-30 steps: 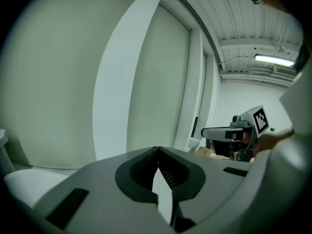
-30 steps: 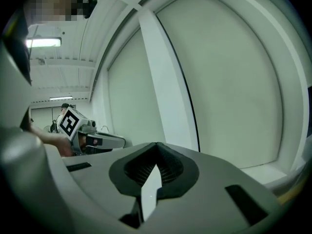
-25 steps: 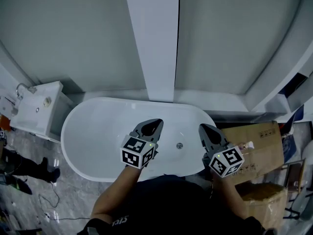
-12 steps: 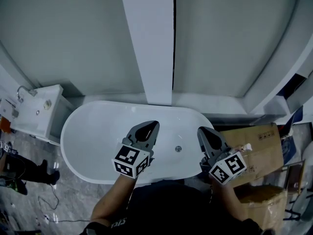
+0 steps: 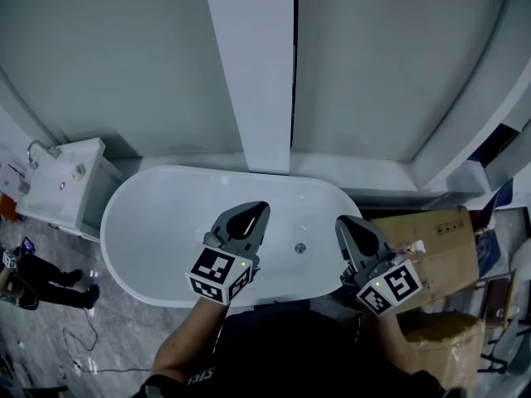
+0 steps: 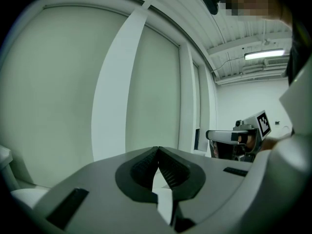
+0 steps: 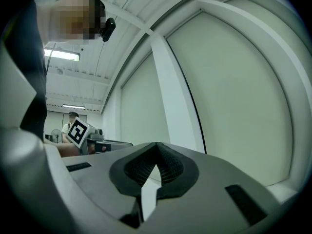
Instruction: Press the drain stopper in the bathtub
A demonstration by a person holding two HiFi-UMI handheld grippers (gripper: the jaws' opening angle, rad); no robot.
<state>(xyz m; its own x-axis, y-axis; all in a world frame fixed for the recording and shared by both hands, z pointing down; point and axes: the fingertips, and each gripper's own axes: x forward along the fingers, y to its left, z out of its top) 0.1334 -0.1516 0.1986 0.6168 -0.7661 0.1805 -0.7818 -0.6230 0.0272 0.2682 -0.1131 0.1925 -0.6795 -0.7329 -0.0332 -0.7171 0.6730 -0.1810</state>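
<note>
While left gripper [image 5: 257, 212] and right gripper [image 5: 343, 224] hover over bathtub [image 5: 149, 222], both are closed, empty | drain stopper [image 5: 300, 248] between, 3 o'clock of left | fits pre-press or post-press.

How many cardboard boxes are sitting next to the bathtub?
2. One cardboard box lies just right of the bathtub; a second box sits below it in the head view, nearer the person. More may be hidden off-frame.
</note>
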